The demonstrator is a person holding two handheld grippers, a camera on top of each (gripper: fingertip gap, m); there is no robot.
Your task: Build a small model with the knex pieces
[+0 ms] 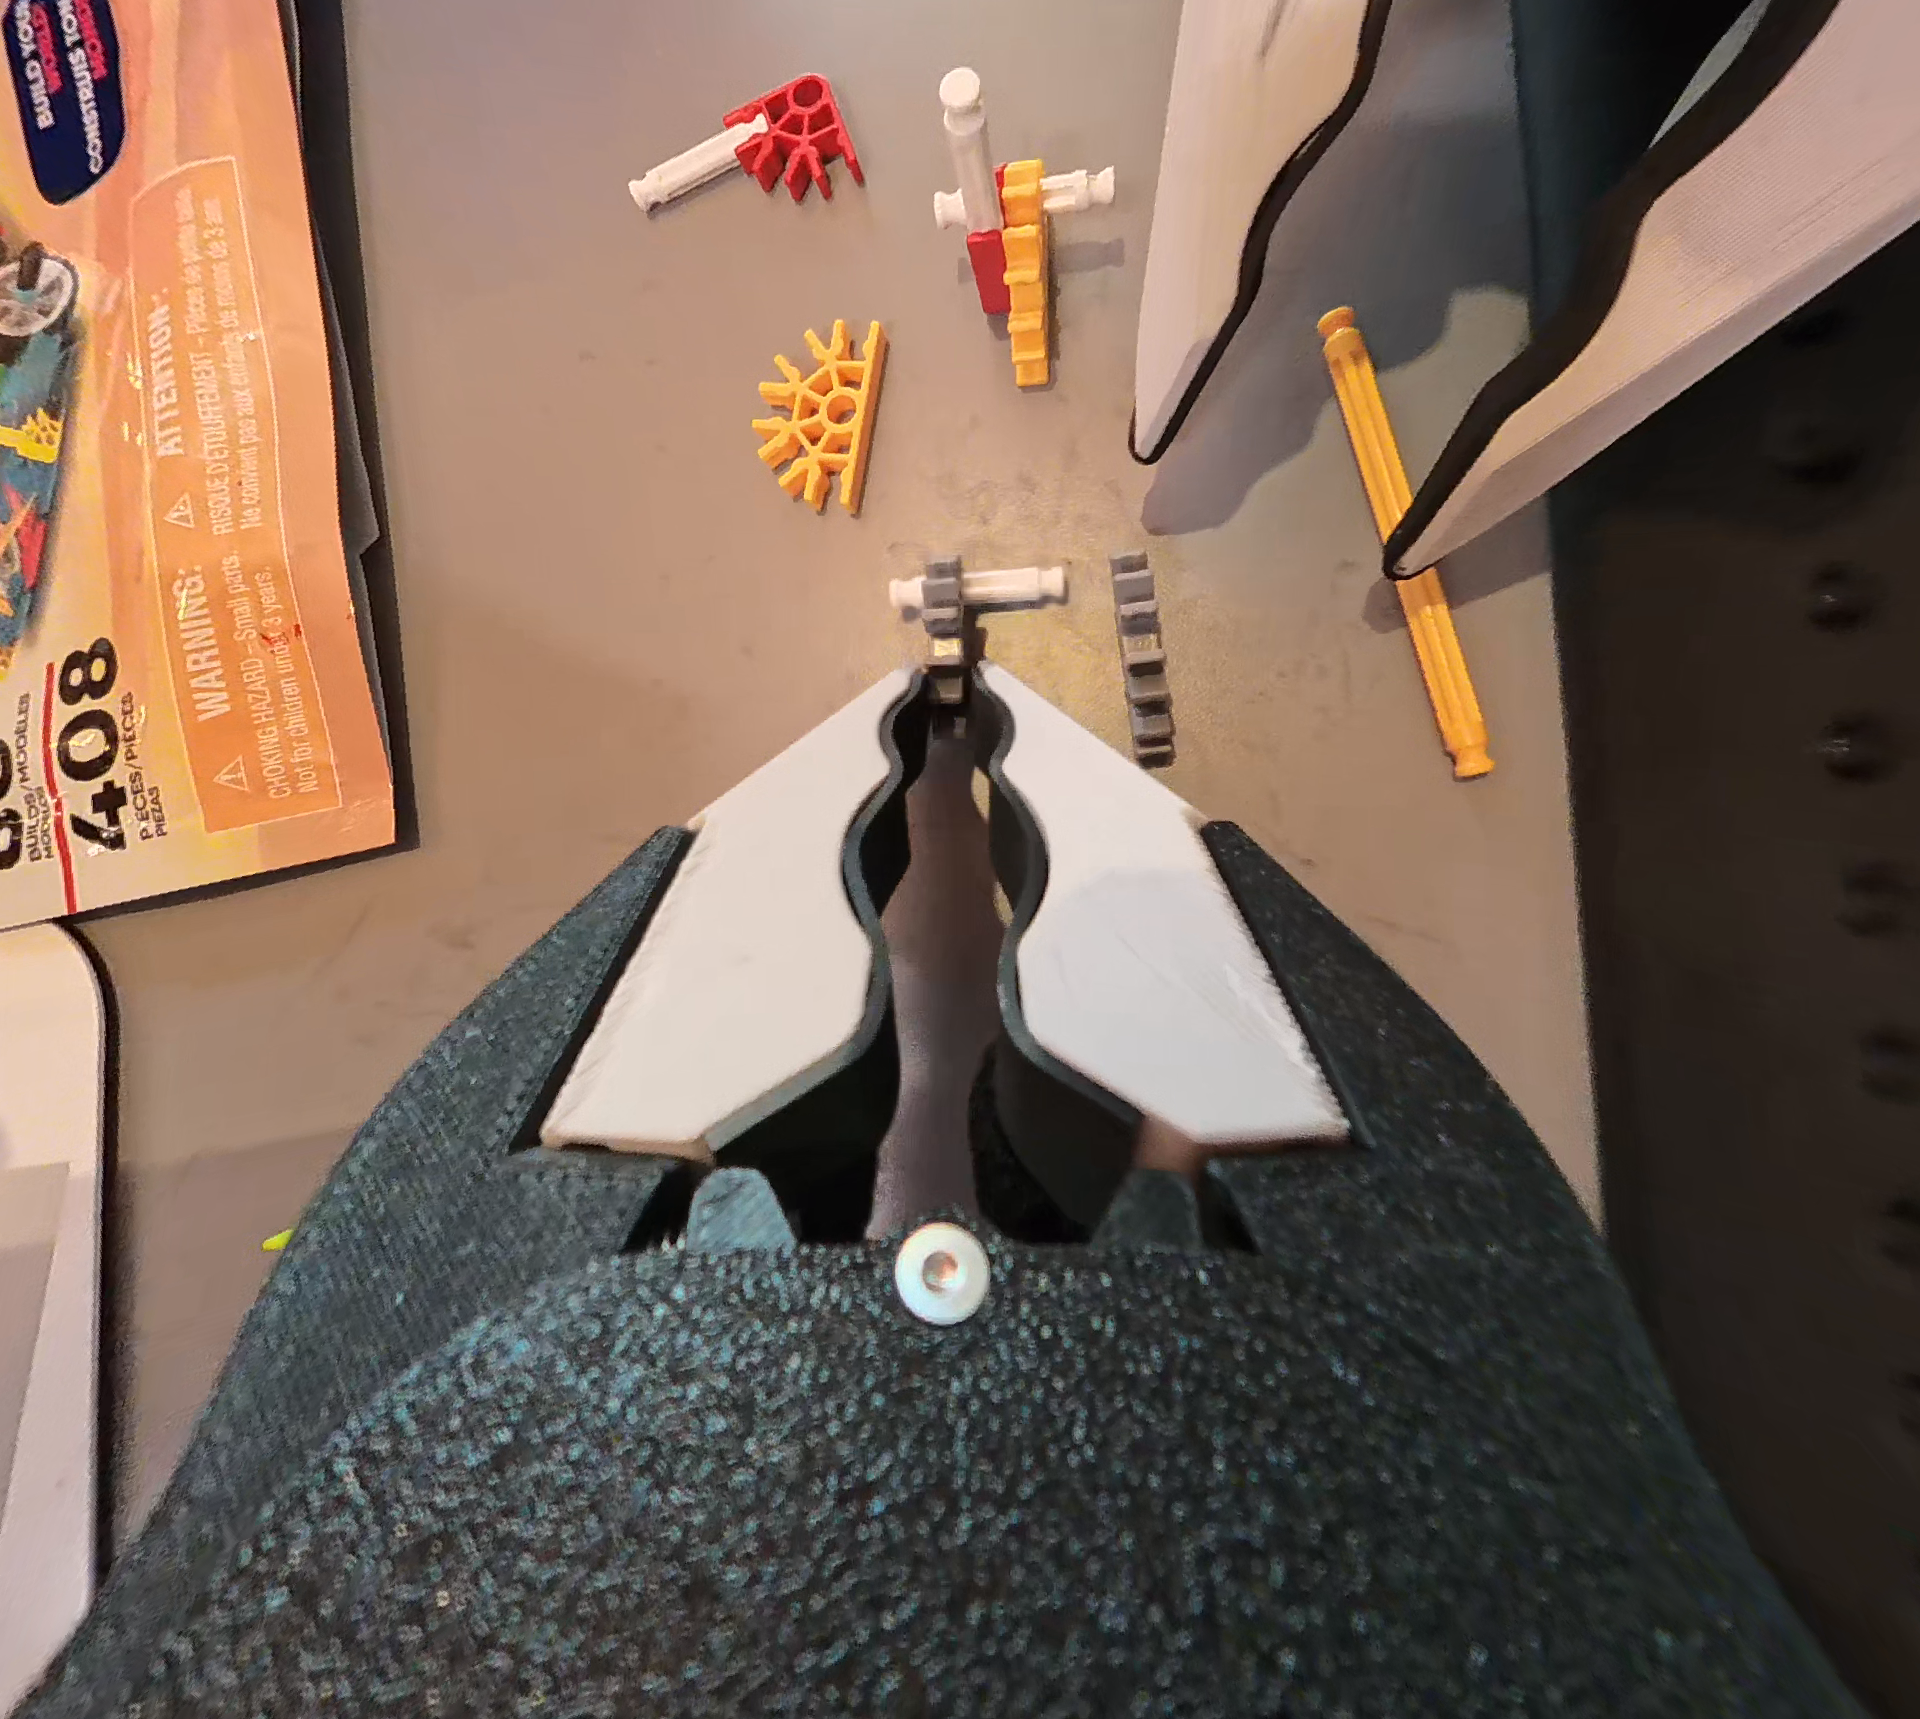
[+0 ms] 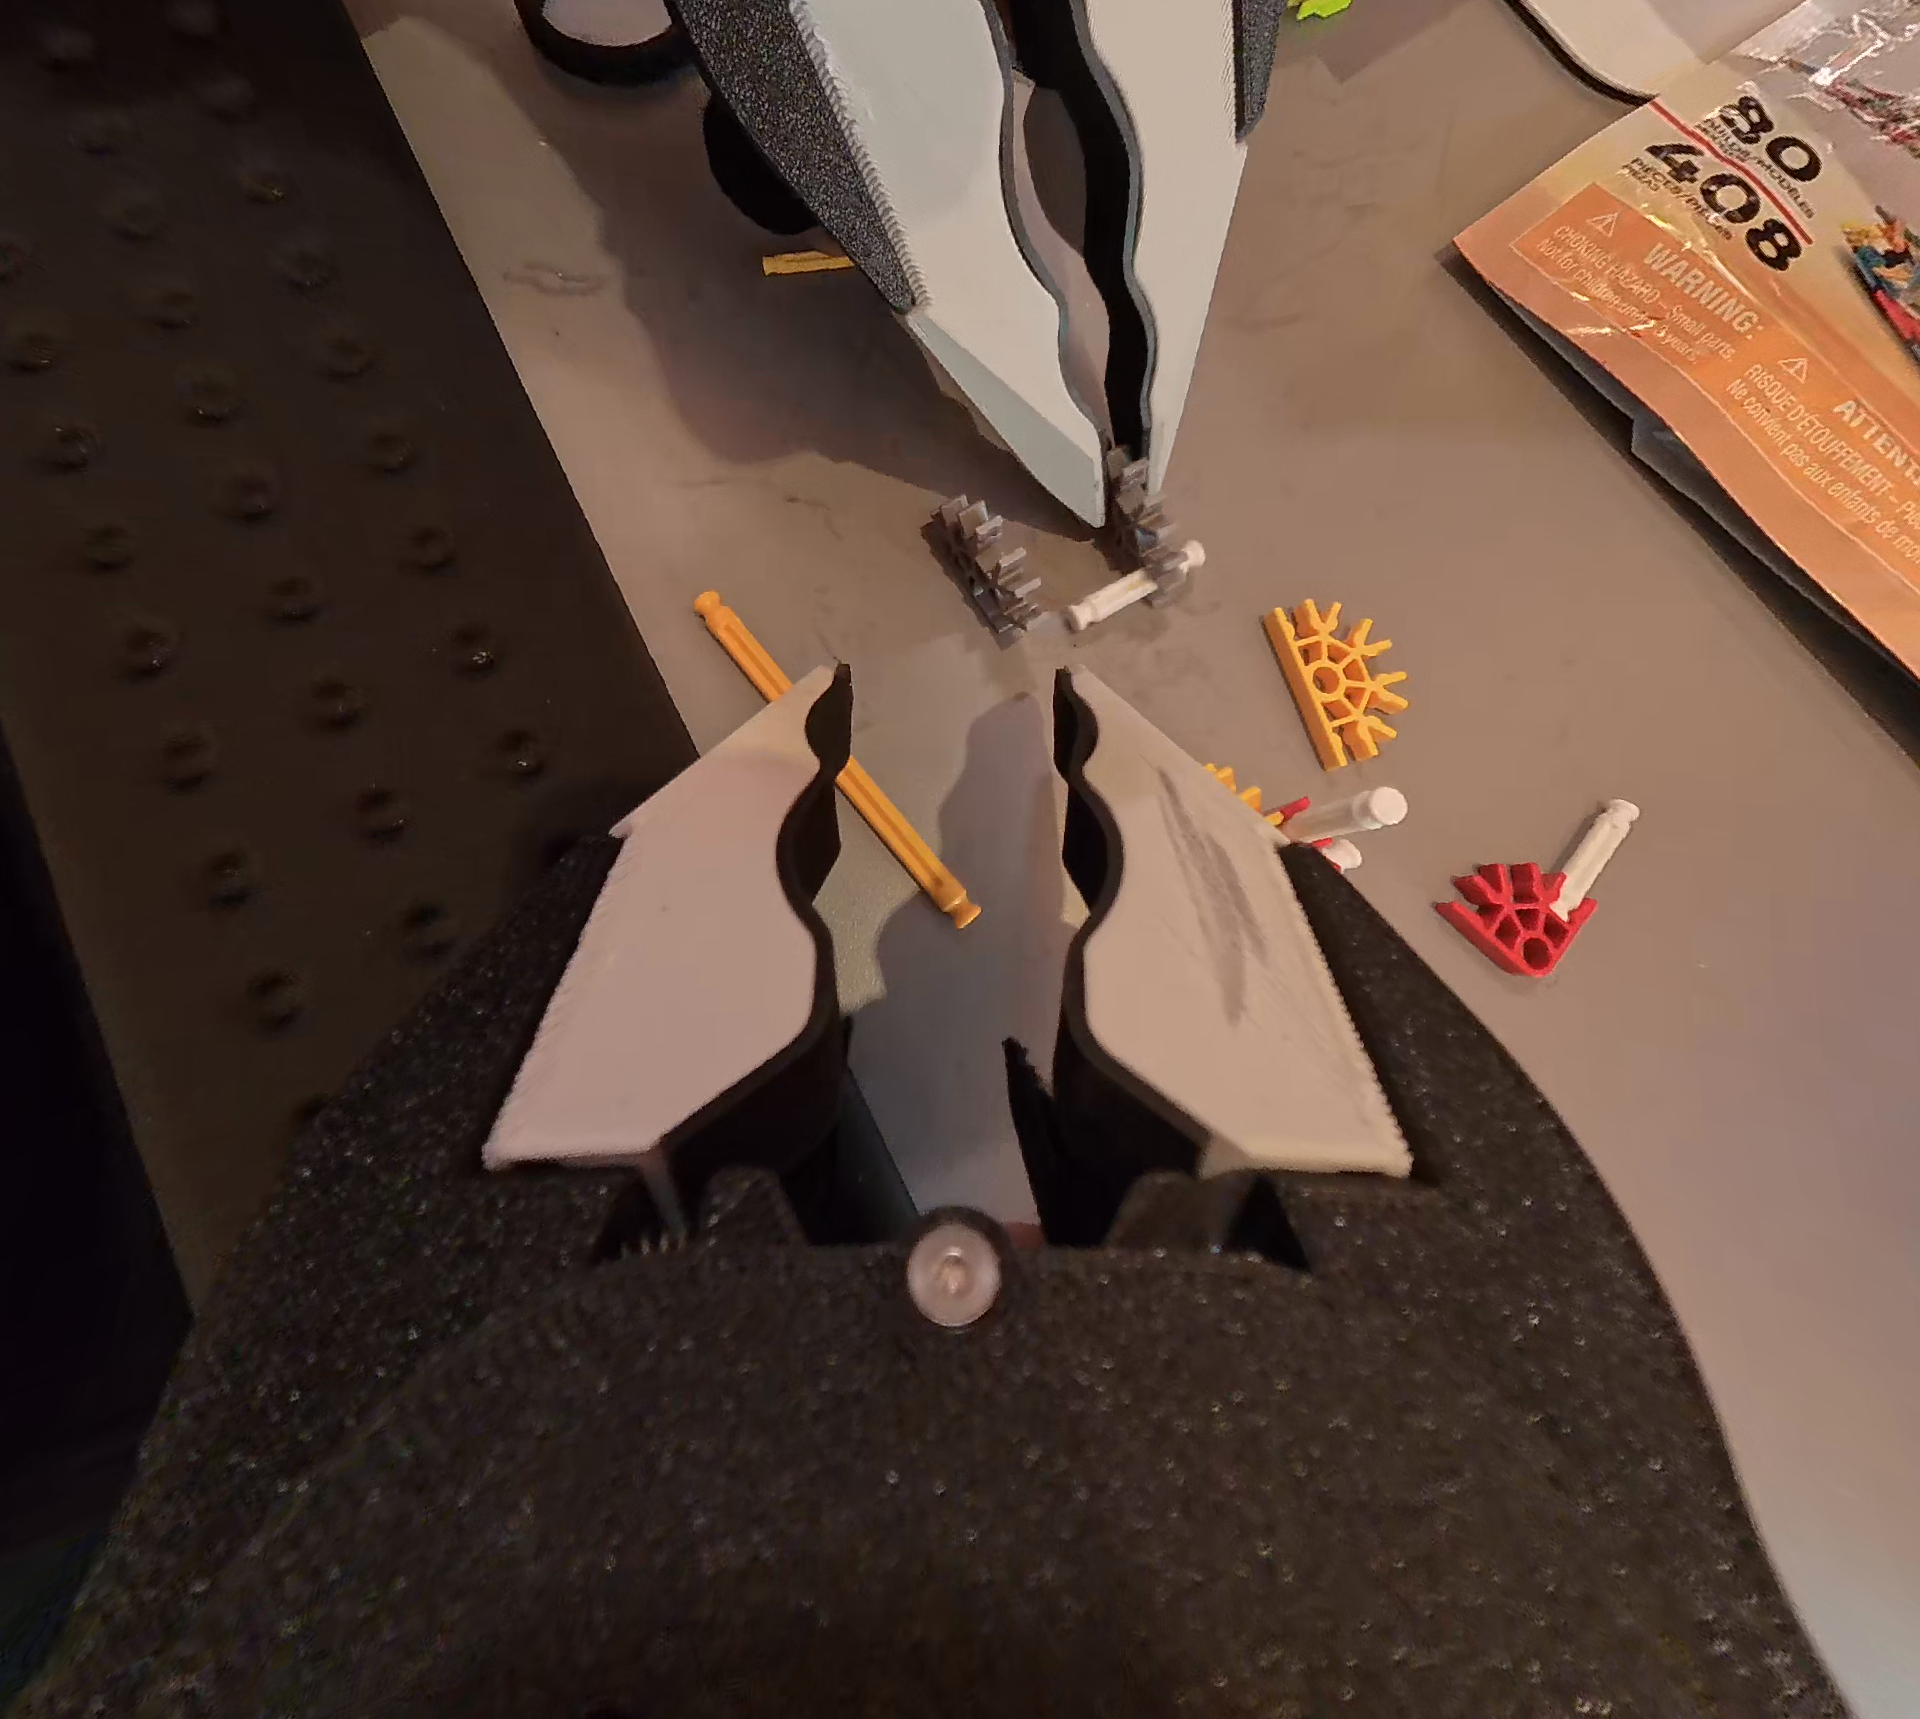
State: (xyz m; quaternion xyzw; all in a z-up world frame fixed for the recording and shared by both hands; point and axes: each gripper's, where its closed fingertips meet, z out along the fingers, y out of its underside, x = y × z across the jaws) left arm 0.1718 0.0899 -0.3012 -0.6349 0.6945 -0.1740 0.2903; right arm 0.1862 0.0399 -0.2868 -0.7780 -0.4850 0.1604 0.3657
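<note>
I have the left tool (image 1: 951, 682) pinched narrow on a grey connector (image 1: 943, 604) with a short white rod (image 1: 1013, 586) through it, low at the grey bench (image 1: 582, 630); whether the piece rests on it I cannot tell. A second grey connector (image 1: 1141, 656) stands on edge just beside it. My right tool (image 2: 951, 693) hangs wide, holding nothing, above the yellow rod (image 2: 764, 661) near the bench edge. Beyond my left tool lie a flat yellow connector (image 1: 826, 417), a red-and-yellow connector cluster with white rods (image 1: 1013, 235), and a red connector with a white rod (image 1: 795, 137). An orange printed bag (image 1: 197, 422) lies at left.
</note>
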